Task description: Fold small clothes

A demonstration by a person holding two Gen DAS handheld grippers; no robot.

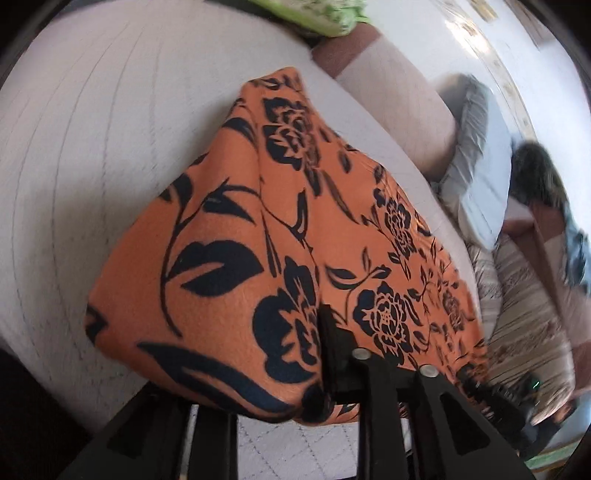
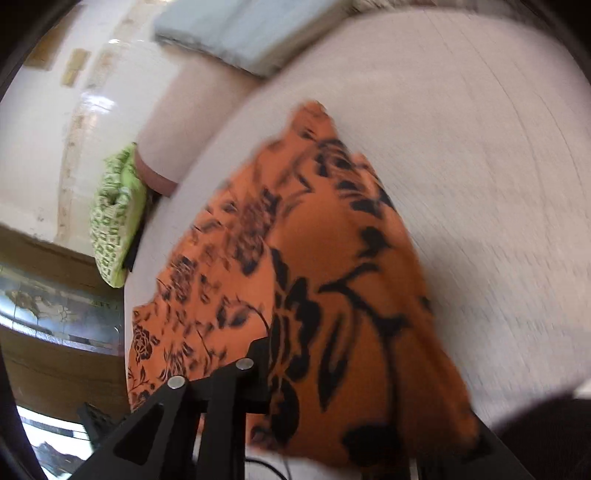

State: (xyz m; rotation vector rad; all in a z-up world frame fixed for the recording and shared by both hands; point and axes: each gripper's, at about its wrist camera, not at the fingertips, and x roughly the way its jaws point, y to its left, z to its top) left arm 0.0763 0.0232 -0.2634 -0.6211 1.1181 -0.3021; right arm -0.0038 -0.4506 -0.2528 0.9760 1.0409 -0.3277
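Observation:
An orange cloth with black flower print [image 1: 236, 258] hangs lifted over the white quilted bed [image 1: 92, 147]. My left gripper [image 1: 325, 354] is shut on the cloth's near edge, and the cloth drapes over its fingers. In the right wrist view the same orange cloth [image 2: 351, 302] is blurred by motion. My right gripper [image 2: 266, 369] is shut on its near edge, with the cloth draped over the right finger. The far end of the cloth rests on the bed [image 2: 480, 147].
A green patterned pillow [image 1: 317, 14] lies at the bed's far edge and also shows in the right wrist view [image 2: 116, 218]. A grey-blue folded blanket [image 1: 476, 177] and a striped cushion [image 1: 524, 317] lie beside the bed. A wooden cabinet with glass [image 2: 55, 310] stands at left.

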